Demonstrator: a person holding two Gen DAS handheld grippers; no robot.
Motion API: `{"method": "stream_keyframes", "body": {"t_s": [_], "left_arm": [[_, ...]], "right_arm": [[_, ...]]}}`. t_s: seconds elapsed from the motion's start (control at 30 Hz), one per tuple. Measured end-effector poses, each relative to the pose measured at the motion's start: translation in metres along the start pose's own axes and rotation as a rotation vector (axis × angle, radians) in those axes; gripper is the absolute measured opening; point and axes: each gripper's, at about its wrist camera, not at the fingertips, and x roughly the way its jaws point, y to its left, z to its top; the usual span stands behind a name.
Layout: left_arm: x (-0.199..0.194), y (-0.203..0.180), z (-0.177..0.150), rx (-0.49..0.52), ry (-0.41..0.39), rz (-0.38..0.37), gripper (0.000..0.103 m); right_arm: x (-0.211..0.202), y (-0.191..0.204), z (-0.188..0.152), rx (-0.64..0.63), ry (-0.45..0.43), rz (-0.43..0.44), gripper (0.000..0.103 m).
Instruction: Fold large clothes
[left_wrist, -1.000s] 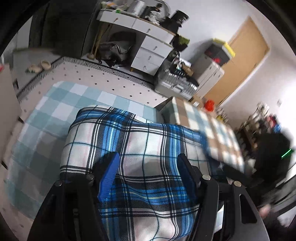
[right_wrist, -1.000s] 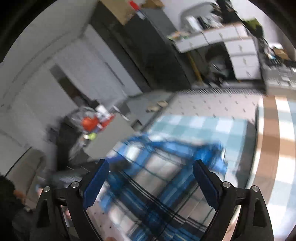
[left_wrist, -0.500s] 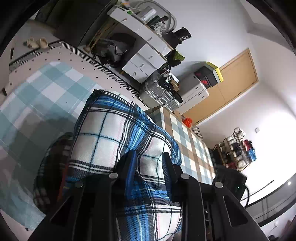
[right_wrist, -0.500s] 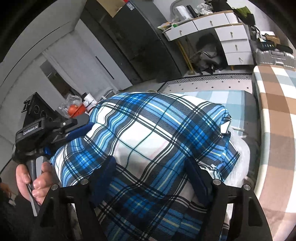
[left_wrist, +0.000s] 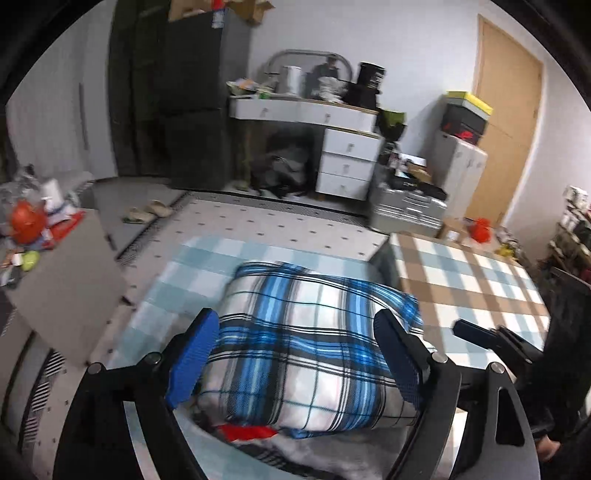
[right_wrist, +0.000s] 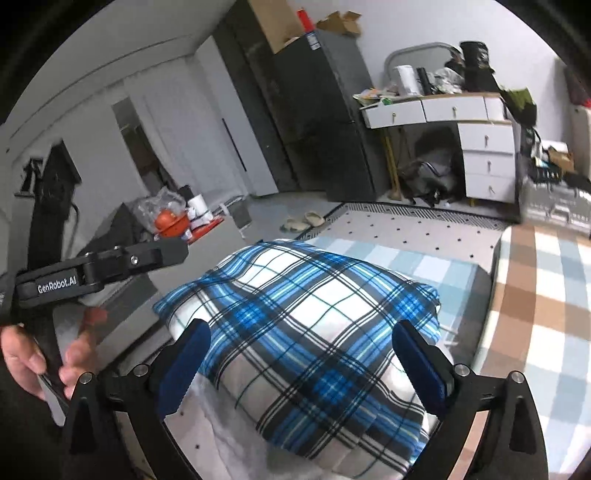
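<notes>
**Plaid shirt folded on the bed**

We see a blue, white and black plaid garment (left_wrist: 314, 343) folded into a thick, puffy rectangle. It lies flat on the light blue checked bed cover (left_wrist: 192, 273), atop other fabric, with something red peeking from under its near edge.

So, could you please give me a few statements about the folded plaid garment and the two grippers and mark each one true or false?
1. The blue-and-white plaid garment lies folded into a thick bundle. True.
2. The left gripper is clamped on the garment. False: its jaws are opening, pads off the cloth.
3. The right gripper holds a red cloth. False: it holds nothing, its jaws opening above the garment.
4. A white chest of drawers stands against the far wall. True.
5. A hand grips the left gripper's handle. True.
</notes>
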Motion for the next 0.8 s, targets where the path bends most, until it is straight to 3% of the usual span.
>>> {"method": "stream_keyframes", "body": {"t_s": [0.2,0.37,0.57,0.7,0.8], "left_arm": [[-0.013,0.008,-0.018,-0.075,-0.021,0.195,0.083],[-0.036,-0.016,-0.046,-0.092,-0.064,0.265,0.083],[-0.061,-0.039,-0.086,-0.146,-0.172,0.276,0.083],[-0.057,-0.047,-0.107,-0.196,-0.147,0.235,0.083],[-0.056,-0.059,-0.114,-0.168,-0.139,0.262,0.083]], "right_arm": [[-0.032,0.001,-0.005,0.004,-0.014,0.024,0.1],[-0.076,0.002,-0.015,-0.039,-0.084,-0.012,0.103],[-0.122,0.012,-0.05,-0.056,-0.084,-0.044,0.103],[-0.145,0.021,-0.069,-0.088,-0.131,-0.08,0.103],[-0.155,0.029,-0.075,-0.129,-0.139,-0.076,0.103]]}}
